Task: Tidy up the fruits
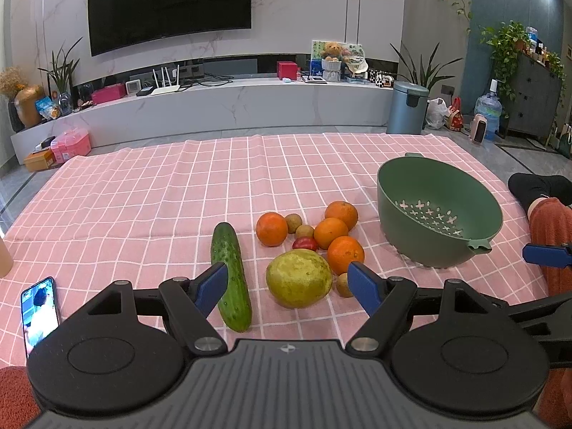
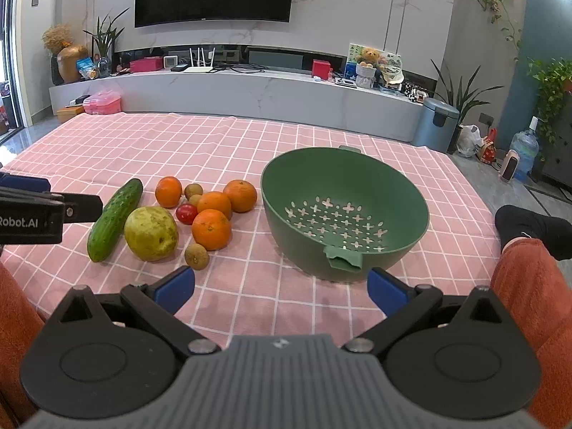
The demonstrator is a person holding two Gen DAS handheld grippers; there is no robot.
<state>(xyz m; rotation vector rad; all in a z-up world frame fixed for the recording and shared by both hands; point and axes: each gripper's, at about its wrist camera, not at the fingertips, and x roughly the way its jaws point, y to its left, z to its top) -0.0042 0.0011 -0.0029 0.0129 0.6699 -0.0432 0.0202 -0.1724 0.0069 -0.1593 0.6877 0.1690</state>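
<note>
A pile of fruit lies on the pink checked cloth (image 1: 143,196): a cucumber (image 1: 230,275), a large yellow-green pear (image 1: 299,278), several oranges (image 1: 271,228), a red tomato (image 1: 305,243) and small brown longans (image 1: 294,222). An empty green colander bowl (image 1: 439,211) stands to their right. My left gripper (image 1: 287,287) is open and empty, hovering just before the pear and cucumber. My right gripper (image 2: 280,287) is open and empty, low in front of the colander (image 2: 343,211), with the fruit pile (image 2: 211,228) to its left.
A phone (image 1: 39,312) lies on the cloth at the left. The person's legs in red trousers and a black sock (image 2: 529,228) rest at the cloth's right edge. A TV wall, low shelf and bin (image 1: 409,107) stand beyond the cloth.
</note>
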